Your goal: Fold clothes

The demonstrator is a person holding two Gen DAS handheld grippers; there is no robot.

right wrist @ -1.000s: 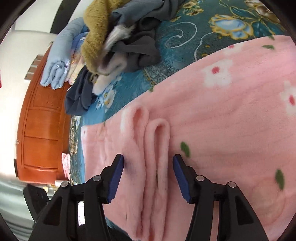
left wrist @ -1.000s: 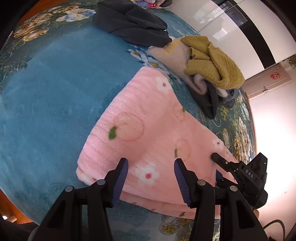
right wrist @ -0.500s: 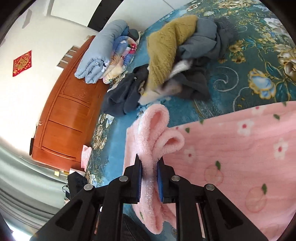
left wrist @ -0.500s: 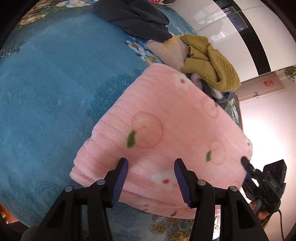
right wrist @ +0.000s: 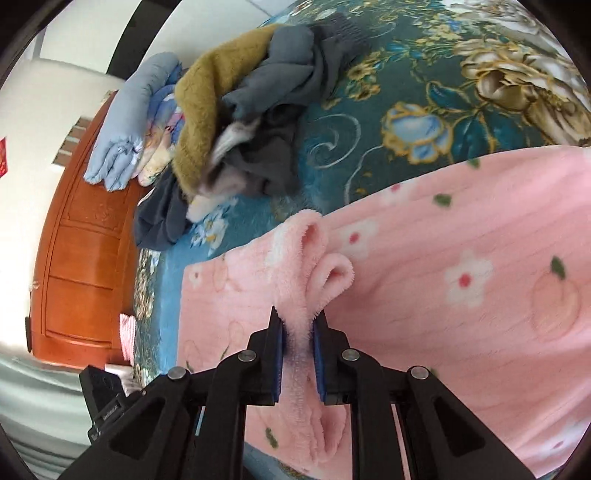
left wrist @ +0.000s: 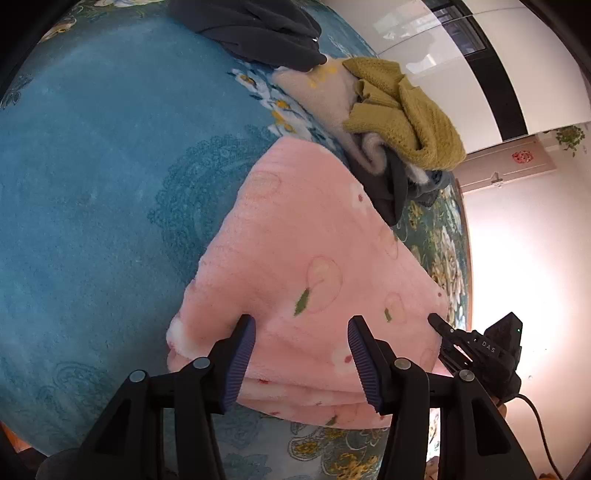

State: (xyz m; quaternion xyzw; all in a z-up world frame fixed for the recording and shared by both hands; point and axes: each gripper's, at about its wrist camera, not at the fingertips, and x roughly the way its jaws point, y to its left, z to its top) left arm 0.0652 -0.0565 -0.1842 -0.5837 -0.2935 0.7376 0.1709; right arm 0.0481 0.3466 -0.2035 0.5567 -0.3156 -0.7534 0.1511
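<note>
**Pink fleece pinched by the right gripper, left gripper held open above it**

In the left wrist view, the left gripper (left wrist: 301,354) is seen with its jaws parted about halfway, nothing gripped between them. Its blue ribbed pads (left wrist: 240,363) are held over the near edge of the pink fleece garment (left wrist: 314,266), which is spread in folded layers on the blue floral bedspread (left wrist: 92,184). Beyond the garment, a pile of clothes is seen, topped by a mustard knit sweater (left wrist: 406,114), with a dark grey garment (left wrist: 258,29) farther back. The right gripper (left wrist: 437,323) is seen at the garment's right corner.

In the right wrist view, the right gripper (right wrist: 298,334) is shown nearly closed, its jaws having just been closing, and a bunched ridge of the pink fleece garment (right wrist: 461,295) is clamped between the pads. Two looped folds are raised just ahead of the fingertips. The mustard knit sweater (right wrist: 207,110) and grey clothes are heaped behind, near a folded light blue quilt (right wrist: 129,129) and a wooden headboard (right wrist: 85,258).
</note>
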